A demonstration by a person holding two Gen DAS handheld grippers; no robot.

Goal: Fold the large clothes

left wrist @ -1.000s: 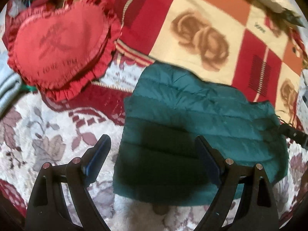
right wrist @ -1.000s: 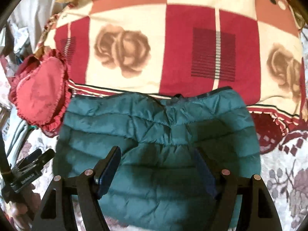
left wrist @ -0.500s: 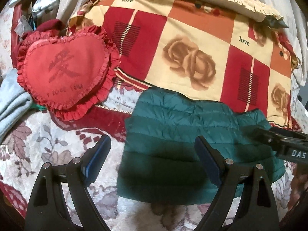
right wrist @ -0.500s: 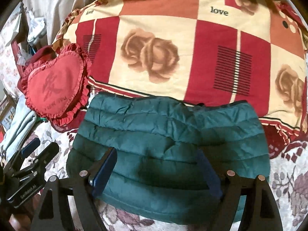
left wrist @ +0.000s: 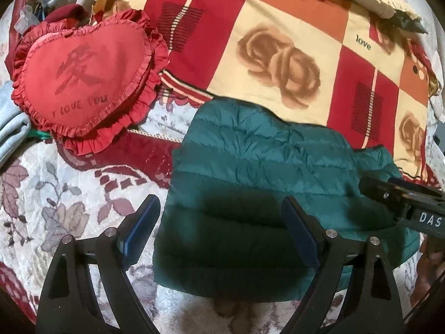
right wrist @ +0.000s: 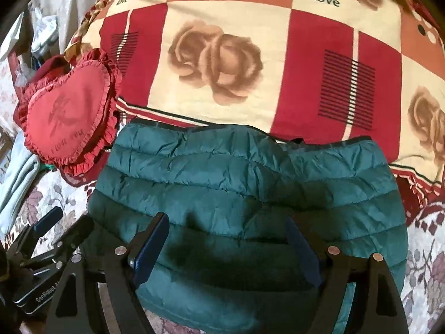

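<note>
A teal quilted puffer jacket [left wrist: 267, 183] lies folded into a compact rectangle on the floral bedspread; it also shows in the right wrist view [right wrist: 250, 194]. My left gripper [left wrist: 221, 222] is open and empty above the jacket's near left edge. My right gripper [right wrist: 228, 239] is open and empty above the jacket's near edge. The right gripper's body shows at the right of the left wrist view [left wrist: 403, 197], and the left gripper shows at the lower left of the right wrist view [right wrist: 50, 236].
A red heart-shaped frilled cushion [left wrist: 83, 80] lies left of the jacket. A checked quilt with roses [left wrist: 278, 50] is piled right behind it. Grey folded cloth [left wrist: 11, 128] sits at the far left. The floral bedspread [left wrist: 55, 200] spreads around.
Both grippers have drawn back and risen from the jacket, staying open. More of the checked quilt behind has come into view.
</note>
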